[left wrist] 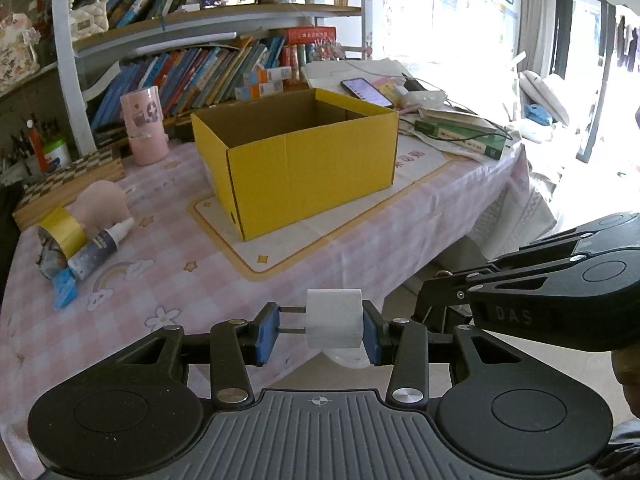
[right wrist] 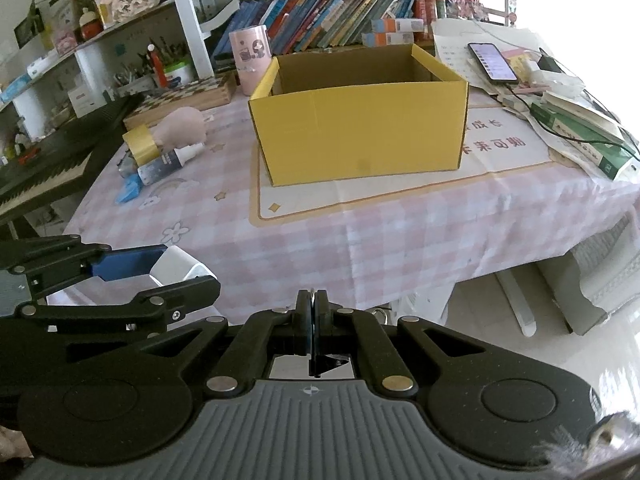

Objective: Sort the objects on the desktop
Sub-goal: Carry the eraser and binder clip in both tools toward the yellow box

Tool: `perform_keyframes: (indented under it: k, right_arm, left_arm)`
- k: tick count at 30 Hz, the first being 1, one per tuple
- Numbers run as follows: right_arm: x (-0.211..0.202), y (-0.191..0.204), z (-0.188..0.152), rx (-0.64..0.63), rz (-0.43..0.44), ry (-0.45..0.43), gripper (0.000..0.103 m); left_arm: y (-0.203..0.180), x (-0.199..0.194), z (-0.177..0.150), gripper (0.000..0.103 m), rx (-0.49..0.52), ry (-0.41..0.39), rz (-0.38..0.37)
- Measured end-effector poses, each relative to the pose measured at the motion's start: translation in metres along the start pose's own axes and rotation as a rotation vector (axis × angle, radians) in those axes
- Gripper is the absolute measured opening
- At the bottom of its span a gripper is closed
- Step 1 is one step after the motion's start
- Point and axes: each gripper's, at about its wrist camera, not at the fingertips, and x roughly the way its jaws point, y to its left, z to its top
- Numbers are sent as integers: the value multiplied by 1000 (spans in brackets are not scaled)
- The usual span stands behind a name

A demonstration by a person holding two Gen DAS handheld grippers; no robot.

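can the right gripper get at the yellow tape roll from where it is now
Probably not directly: the right gripper is shut and empty off the table's near edge; the yellow tape roll sits far left, beyond the left gripper.

Both cameras sit low on the grippers, just off the near edge of the table (left wrist: 360,240), looking forward and slightly down across it. The left wrist view faces the yellow box (left wrist: 296,164) corner-on from its left; the right wrist view faces the box's long side squarely. They share the box, the bookshelf (right wrist: 320,16) and each other's gripper.
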Motion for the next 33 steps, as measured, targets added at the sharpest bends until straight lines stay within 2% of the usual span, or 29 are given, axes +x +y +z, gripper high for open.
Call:
perform_keyframes:
  k: [23, 28, 33]
  right_arm:
    - [33, -32, 41, -33, 21, 34, 2]
    - [42, -41, 60, -57, 32, 22, 2]
    - [43, -51, 85, -101, 46, -41, 2]
  left_arm:
    - [-4, 37, 30, 41, -7, 8, 3]
    - [-5, 51, 49, 41, -12, -13, 17]
    - [-7, 56, 72, 41, -16, -91, 34]
